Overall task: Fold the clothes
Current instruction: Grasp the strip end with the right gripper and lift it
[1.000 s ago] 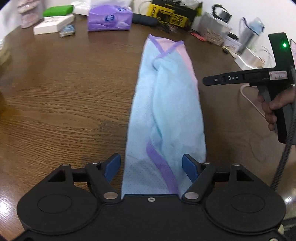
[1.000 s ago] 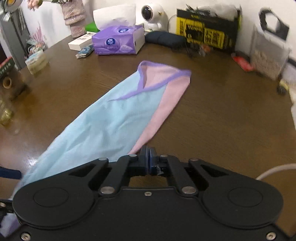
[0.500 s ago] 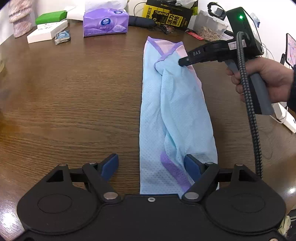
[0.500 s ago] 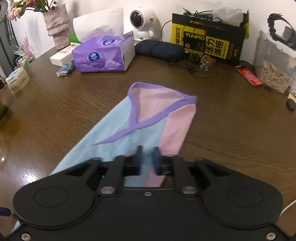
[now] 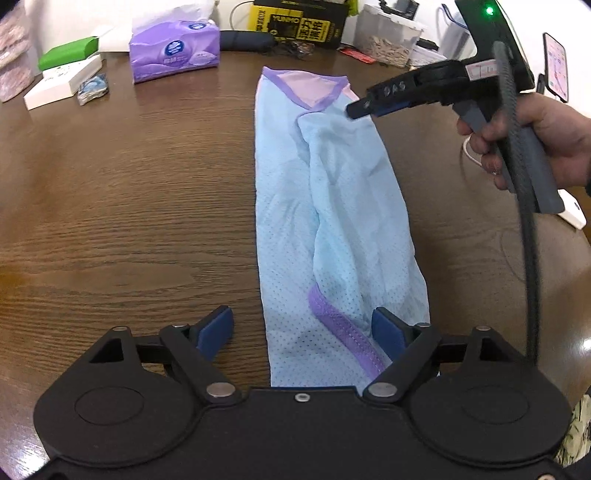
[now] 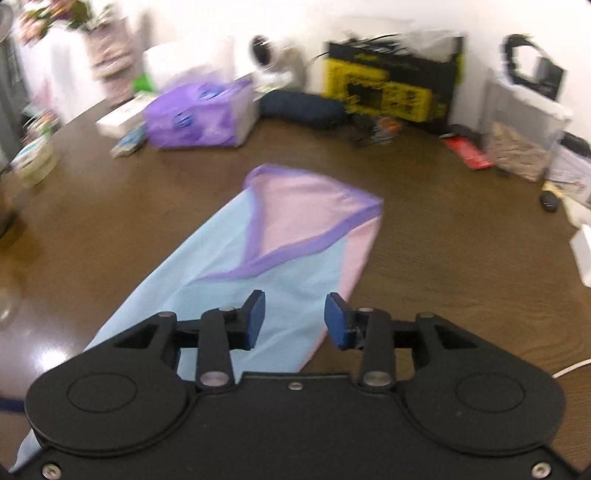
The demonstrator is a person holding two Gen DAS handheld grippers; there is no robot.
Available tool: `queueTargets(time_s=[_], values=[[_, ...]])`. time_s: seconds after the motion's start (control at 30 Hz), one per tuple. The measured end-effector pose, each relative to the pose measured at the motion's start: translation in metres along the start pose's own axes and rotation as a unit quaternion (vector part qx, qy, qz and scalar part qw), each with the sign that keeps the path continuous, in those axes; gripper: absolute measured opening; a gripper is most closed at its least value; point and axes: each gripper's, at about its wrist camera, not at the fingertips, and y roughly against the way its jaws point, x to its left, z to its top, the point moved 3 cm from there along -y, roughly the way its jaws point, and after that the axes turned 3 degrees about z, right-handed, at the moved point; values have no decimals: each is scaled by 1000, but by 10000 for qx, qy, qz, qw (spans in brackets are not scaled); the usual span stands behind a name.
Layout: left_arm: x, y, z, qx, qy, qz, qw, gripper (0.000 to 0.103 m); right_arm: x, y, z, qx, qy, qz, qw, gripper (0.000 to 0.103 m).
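Light-blue garment (image 5: 332, 221), purple-trimmed, pink inside, lies folded lengthwise on table (image 5: 129, 203).

Garment's (image 5: 332, 221) near end hidden under left tool (image 5: 303, 332)

Dark brown wood-grain worktop (image 5: 129, 206), rounded edge, soft glare patches on surface. White wall (image 6: 369, 18) behind. Along far edge: purple tissue pack (image 5: 173, 50), green box (image 5: 68, 53), white box (image 5: 62, 86), yellow-black carton (image 6: 391, 86), dark pouch (image 6: 301, 109), clear plastic container (image 5: 391, 33), white round camera (image 6: 267, 55). Vase with flowers (image 6: 107, 48) at far left. Even indoor light.
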Motion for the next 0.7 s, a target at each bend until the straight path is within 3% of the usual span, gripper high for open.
queueTargets(time_s=[0.03, 0.07, 0.17, 0.27, 0.3, 0.33, 0.37, 0.4, 0.47, 0.5, 0.57, 0.63, 0.7], values=[[-1, -1, 1, -24, -37, -33, 10000, 71, 3, -2, -4, 35, 127, -38, 9999, 28], [-3, -2, 1, -60, -78, -37, 9999, 59, 2, -4, -6, 37, 153, -138, 9998, 4], [-10, -4, 4, -166, -254, -51, 9995, 48, -13, -5, -9, -68, -43, -415, 9991, 2], [-17, -9, 12, -121, -353, -79, 9993, 50, -20, 0, -7, -31, -58, -426, 9991, 4], [-17, -8, 13, -87, -353, -93, 9993, 52, -18, 10, -7, -111, -18, -286, 9995, 9], [-15, -5, 14, -82, -355, -115, 9993, 61, -14, 24, -8, -236, 63, -88, 9997, 18], [-12, 2, 15, -169, -385, -185, 9989, 72, -7, 39, -12, -334, 245, 54, 9991, 43], [-7, 13, 15, -334, -444, -296, 9980, 75, 3, 55, -19, -424, 509, 174, 9976, 71], [2, 33, 11, -612, -803, -682, 9926, 79, 20, 82, -33, -561, 990, 367, 9928, 82], [4, 42, 6, -686, -1114, -852, 9877, 81, 35, 92, -46, -517, 1372, 445, 9882, 82], [7, 55, -5, -748, -1820, -1079, 9745, 83, 78, 118, -87, -315, 2470, 719, 9658, 82], [4, 66, -21, -722, -2720, -1369, 9498, 85, 112, 132, -126, -101, 3218, 1118, 9401, 82], [-5, 70, -42, -646, -3680, -1492, 9155, 86, 139, 141, -157, 69, 3607, 1479, 9209, 82]])
